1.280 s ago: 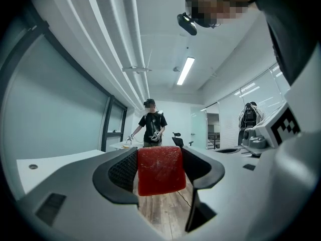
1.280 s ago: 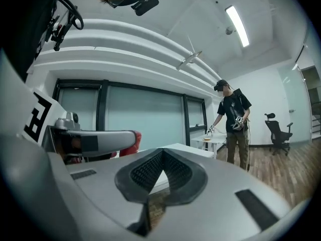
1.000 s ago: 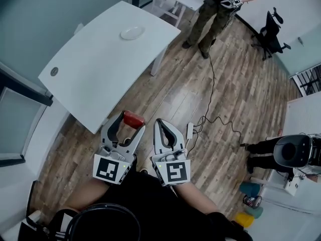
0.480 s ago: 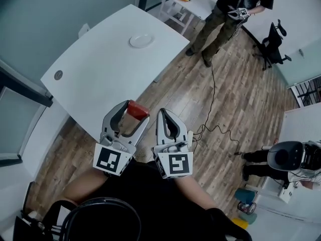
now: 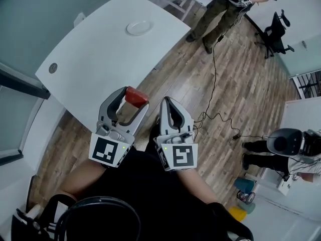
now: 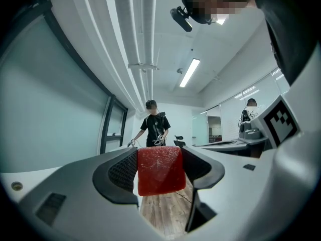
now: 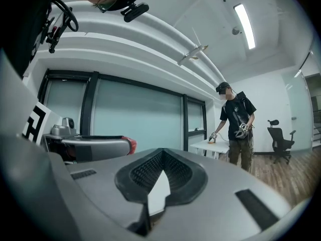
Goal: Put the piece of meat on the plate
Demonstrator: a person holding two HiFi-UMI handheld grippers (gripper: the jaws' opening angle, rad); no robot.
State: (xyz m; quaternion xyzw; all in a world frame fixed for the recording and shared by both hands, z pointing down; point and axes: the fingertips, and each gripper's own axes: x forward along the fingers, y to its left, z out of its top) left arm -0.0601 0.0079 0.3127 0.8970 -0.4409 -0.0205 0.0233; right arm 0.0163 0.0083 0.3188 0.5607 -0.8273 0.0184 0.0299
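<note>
A red block of meat (image 5: 136,96) is clamped between the tips of my left gripper (image 5: 131,97), held above the near edge of the white table (image 5: 95,64). In the left gripper view the meat (image 6: 160,169) fills the gap between the dark pads. A small white plate (image 5: 139,27) lies far off on the table, near its far right side. My right gripper (image 5: 167,102) hangs beside the left one over the wooden floor, jaws together with nothing in them; its pads (image 7: 161,173) meet at the tips.
A round grey grommet (image 5: 53,68) sits at the table's left end. A person (image 5: 225,6) with grippers stands on the wooden floor beyond the table, beside another white desk. A black cable (image 5: 213,92) trails across the floor. An office chair (image 5: 277,31) stands far right.
Both grippers have risen slightly in the view and the table has shifted closer under them. The meat stays clamped in the left gripper.
</note>
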